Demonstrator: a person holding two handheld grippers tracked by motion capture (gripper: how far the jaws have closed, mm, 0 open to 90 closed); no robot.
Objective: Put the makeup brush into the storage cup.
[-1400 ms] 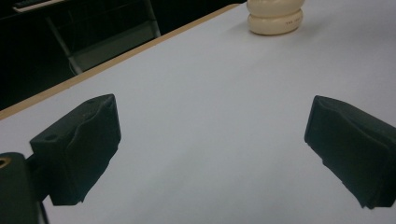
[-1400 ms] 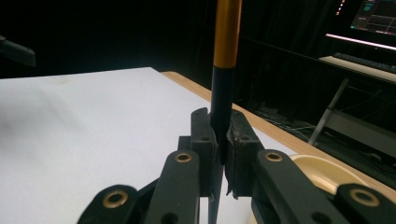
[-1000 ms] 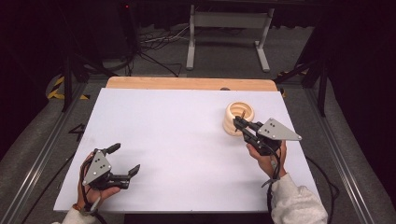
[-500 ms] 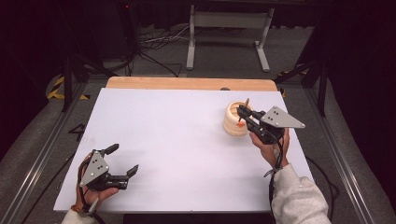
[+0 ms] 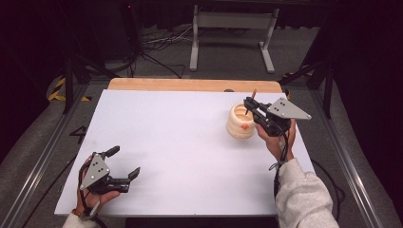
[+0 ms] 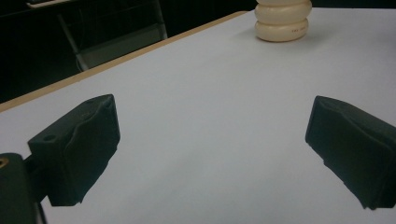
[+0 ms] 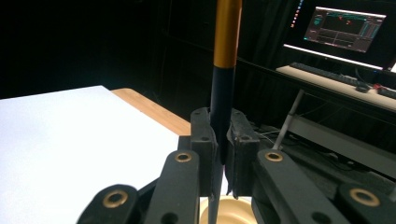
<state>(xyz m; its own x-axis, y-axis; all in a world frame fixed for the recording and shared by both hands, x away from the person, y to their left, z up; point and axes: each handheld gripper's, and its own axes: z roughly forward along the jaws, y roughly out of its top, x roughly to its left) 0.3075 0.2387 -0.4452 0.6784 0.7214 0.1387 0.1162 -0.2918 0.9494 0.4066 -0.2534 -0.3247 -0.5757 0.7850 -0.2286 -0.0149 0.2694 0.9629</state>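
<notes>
holding a slim pen-like stick (image 7: 223, 84), dark shaft with a gold band, upright in my right gripper (image 7: 219, 140), jaws clamped tight on it. its lower end hangs over the mouth of the cream ribbed holder (image 5: 241, 121) at the table's (image 5: 180, 133) far right. risk as i see it: thin stick, small grip area, so it may pivot or slip, and catching the rim could tip the holder. left gripper (image 5: 122, 164) idles near the front left edge, jaws wide, nothing in them.

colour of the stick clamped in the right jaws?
Black slim stick with a gold band higher up; clearest in the right gripper view.
</notes>
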